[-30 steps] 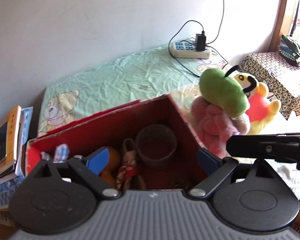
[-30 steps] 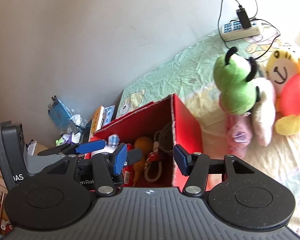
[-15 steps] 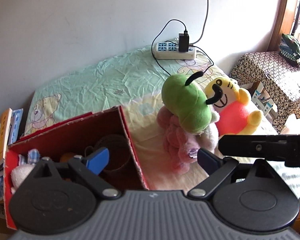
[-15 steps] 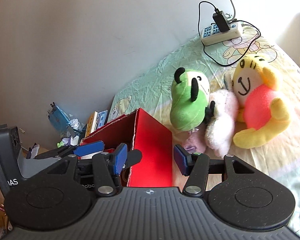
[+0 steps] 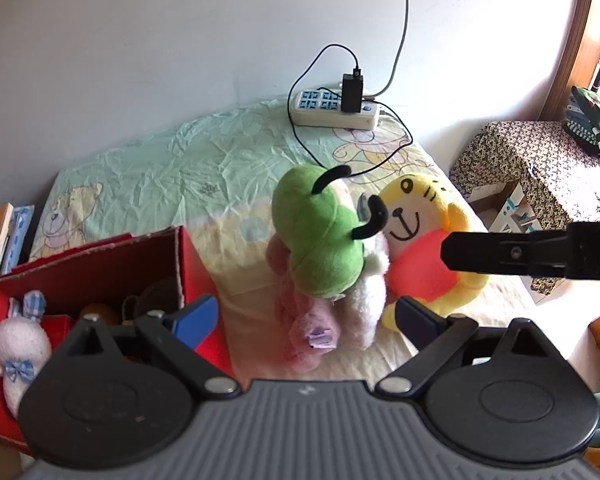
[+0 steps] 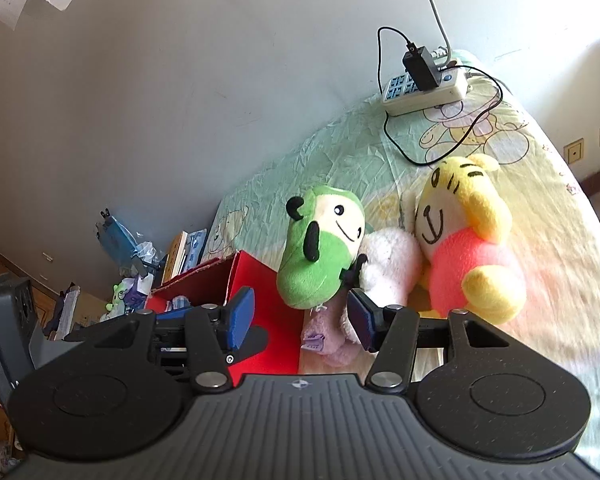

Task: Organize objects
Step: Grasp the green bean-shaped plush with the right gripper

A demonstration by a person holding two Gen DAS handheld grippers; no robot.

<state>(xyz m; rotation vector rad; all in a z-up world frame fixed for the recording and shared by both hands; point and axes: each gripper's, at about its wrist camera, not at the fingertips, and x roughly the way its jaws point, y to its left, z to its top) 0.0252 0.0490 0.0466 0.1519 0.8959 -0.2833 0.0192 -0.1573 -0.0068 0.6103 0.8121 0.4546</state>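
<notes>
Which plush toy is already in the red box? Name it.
The small white plush with the blue checked bow; the green, pink and yellow ones lie on the bed.

The left gripper (image 5: 306, 322) has a ribbed grey housing, two black round discs, black linkage arms with silver screws and blue finger pads (image 5: 194, 316). The right gripper (image 6: 300, 314) looks the same, with a small compass-like mark on its grey housing.

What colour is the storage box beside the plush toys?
Red box, clearest in the left wrist view.
</notes>
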